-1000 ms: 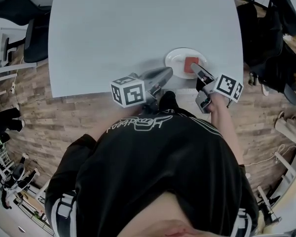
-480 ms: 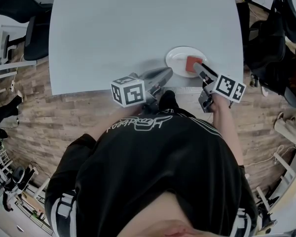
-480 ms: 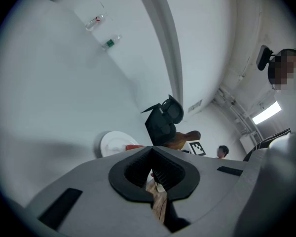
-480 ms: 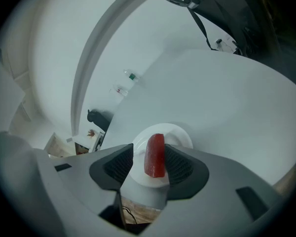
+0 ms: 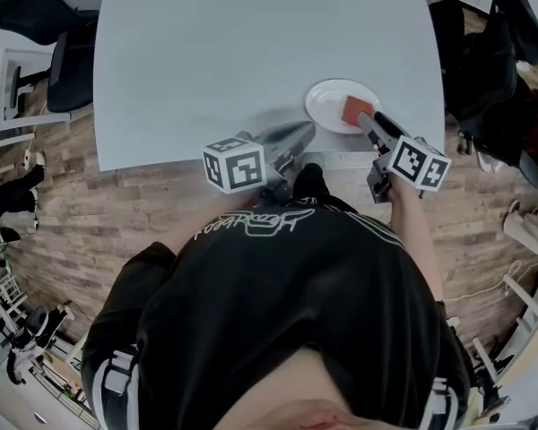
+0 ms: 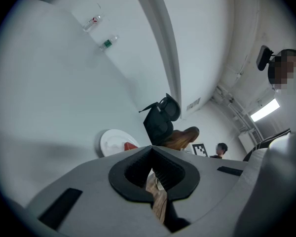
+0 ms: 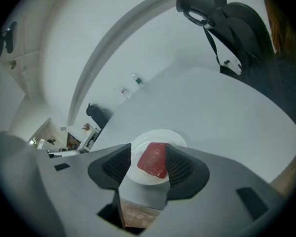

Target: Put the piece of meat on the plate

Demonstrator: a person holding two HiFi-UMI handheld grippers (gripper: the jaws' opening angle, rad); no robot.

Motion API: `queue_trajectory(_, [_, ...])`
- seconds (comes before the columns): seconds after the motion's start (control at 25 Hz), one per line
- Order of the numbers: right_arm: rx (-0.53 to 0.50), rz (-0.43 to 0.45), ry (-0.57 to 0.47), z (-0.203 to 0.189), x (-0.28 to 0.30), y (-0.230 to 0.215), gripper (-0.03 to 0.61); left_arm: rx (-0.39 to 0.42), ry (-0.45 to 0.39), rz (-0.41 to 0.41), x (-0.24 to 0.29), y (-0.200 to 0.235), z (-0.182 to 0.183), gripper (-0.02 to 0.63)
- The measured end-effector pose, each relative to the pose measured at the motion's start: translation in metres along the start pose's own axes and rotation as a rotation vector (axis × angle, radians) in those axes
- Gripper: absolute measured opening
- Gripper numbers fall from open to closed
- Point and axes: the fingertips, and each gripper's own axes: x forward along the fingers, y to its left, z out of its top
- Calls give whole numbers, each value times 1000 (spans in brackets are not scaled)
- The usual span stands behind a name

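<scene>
A red slab of meat lies on the small white plate near the table's front right edge. In the head view the meat sits on the right half of the plate. My right gripper is just in front of the plate, jaws opening, with the meat showing between the tips; the pads do not press on it. The right gripper points at the plate's near rim. My left gripper rests shut and empty at the table edge, left of the plate.
The pale table is bare apart from two small bottles at its far side. A black bag on a chair stands beyond the right edge. Wooden floor lies below the front edge.
The right gripper has rolled a little and drawn slightly back from the meat, which stays on the plate. The left gripper has kept still.
</scene>
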Motion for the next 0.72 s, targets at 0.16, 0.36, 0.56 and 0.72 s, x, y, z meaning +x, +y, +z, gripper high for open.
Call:
queue_trajectory(0.16, [-96,32,-63,4,-20,17,189,23,6,-10,-6,-11,-8,8])
queue_trajectory(0.36, [-136,90,-103,-2,-38,59,165,56,18,-37,-26,-23,-7,8])
queue_trajectory(0.56, [-211,143,-182,-6,-66,99,81,107,34,-68,-40,-40,-10,8])
queue_trajectory(0.72, [-210,182,-248,-14,-90,131,40,142,51,-92,-58,-54,-16,8])
